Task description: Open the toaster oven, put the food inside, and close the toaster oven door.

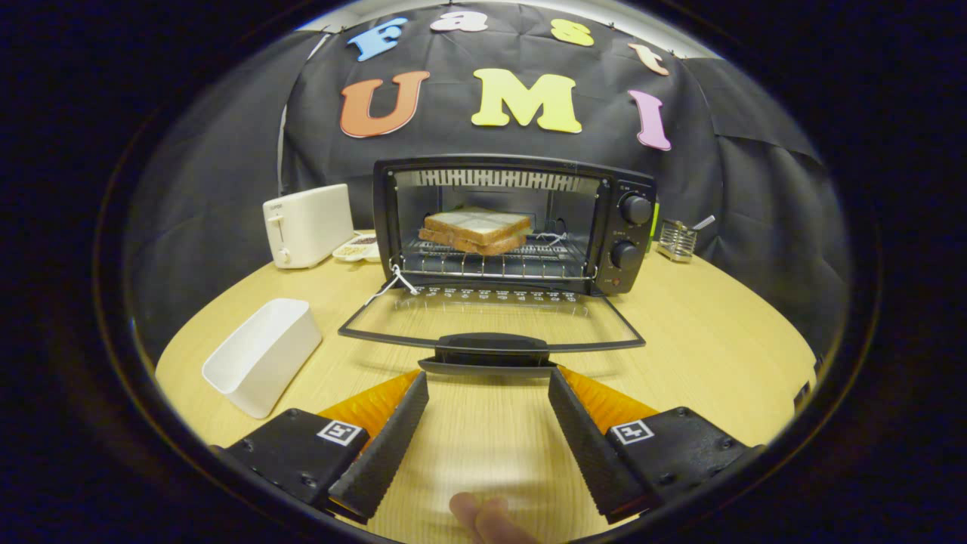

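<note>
A black toaster oven [631, 227] stands at the back of the round wooden table. Its glass door [491, 321] lies folded down flat toward me, with the door handle [491, 353] at the front. A sandwich of sliced bread [476, 230] rests on the wire rack [491, 264] inside the oven. My gripper [488, 379] is open, and its fingertips sit just short of the door handle, one at each side, touching nothing. Nothing is held between the fingers.
A white toaster [306, 225] stands left of the oven with a small dish [355, 249] beside it. A white rectangular container [261, 355] lies at the front left. A wire holder [676, 240] sits right of the oven. A person's fingertips [487, 520] show below the gripper.
</note>
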Demonstrator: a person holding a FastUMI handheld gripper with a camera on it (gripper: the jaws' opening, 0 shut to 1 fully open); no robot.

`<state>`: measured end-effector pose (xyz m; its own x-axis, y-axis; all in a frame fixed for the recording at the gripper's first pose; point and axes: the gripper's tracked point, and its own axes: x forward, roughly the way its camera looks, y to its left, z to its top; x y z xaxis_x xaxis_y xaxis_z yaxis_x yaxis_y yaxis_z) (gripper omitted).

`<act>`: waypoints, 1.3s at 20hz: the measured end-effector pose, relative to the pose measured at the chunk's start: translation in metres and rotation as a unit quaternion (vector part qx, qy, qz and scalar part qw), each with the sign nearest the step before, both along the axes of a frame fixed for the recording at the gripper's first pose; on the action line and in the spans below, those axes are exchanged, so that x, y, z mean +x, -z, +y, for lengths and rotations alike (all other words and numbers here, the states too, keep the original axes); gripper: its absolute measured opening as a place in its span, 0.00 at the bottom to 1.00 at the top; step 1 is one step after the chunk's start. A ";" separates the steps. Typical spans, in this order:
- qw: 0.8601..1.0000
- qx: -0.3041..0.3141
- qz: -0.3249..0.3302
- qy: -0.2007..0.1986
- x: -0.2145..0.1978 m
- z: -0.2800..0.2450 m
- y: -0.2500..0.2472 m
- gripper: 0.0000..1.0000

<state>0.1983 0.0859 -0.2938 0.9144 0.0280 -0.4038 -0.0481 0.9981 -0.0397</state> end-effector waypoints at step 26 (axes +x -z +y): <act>0.999 0.005 0.035 0.031 0.017 -0.005 0.004 1.00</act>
<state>0.2152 0.0809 -0.2976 0.8838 -0.0229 -0.4673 0.0109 0.9995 -0.0282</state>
